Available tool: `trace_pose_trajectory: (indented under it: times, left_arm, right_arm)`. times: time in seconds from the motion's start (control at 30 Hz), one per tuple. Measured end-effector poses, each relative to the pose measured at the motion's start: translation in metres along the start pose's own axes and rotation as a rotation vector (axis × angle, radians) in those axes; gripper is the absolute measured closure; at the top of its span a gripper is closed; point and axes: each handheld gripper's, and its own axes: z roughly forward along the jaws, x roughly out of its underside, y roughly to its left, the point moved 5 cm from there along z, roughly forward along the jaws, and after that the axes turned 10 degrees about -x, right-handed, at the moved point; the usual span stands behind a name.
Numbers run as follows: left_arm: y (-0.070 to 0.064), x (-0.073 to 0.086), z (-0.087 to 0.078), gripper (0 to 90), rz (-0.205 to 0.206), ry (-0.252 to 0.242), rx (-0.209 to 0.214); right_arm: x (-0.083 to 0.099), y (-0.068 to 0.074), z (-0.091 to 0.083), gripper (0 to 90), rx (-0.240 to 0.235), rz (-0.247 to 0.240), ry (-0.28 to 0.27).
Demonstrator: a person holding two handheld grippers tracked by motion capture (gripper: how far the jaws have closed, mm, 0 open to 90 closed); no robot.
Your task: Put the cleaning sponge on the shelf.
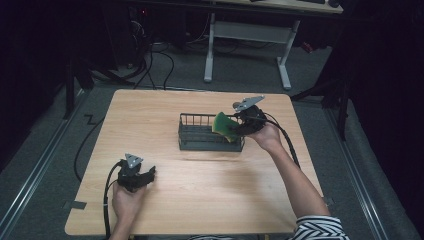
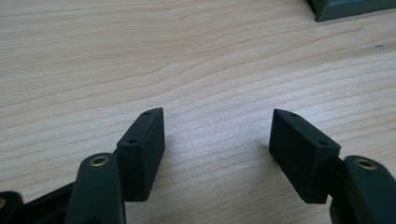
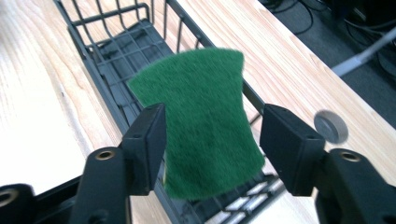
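My green scouring sponge (image 3: 205, 121) hides part of the dark wire basket (image 3: 116, 60); its lower edge at 6 o'clock looks blurred.

We're looking down from above at the whole table (image 1: 200, 200); both gripper cams are riding close, sharing the wire basket (image 3: 116, 42) with it.

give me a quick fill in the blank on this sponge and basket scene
1. The sponge between the right gripper's jaws has a scouring face of the colour ____.
2. The sponge is over the wire ____, which stands on the table.
3. The left gripper has its jaws ____, with bare wood between them.

Missing words: green; basket; open
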Motion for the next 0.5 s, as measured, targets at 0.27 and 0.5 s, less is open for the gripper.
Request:
trace_pose_trajectory:
  times: [0.27,0.5]
  left_arm:
    - [0.000,0.000,0.000,36.4,0.000,-0.001,-0.001]
    - [0.000,0.000,0.000,36.3,0.000,0.001,0.001]
  right_arm:
    - [0.040,0.008,-0.046,44.2,0.090,0.172,-0.135]
    - [0.127,0.031,-0.062,44.7,0.145,0.353,-0.147]
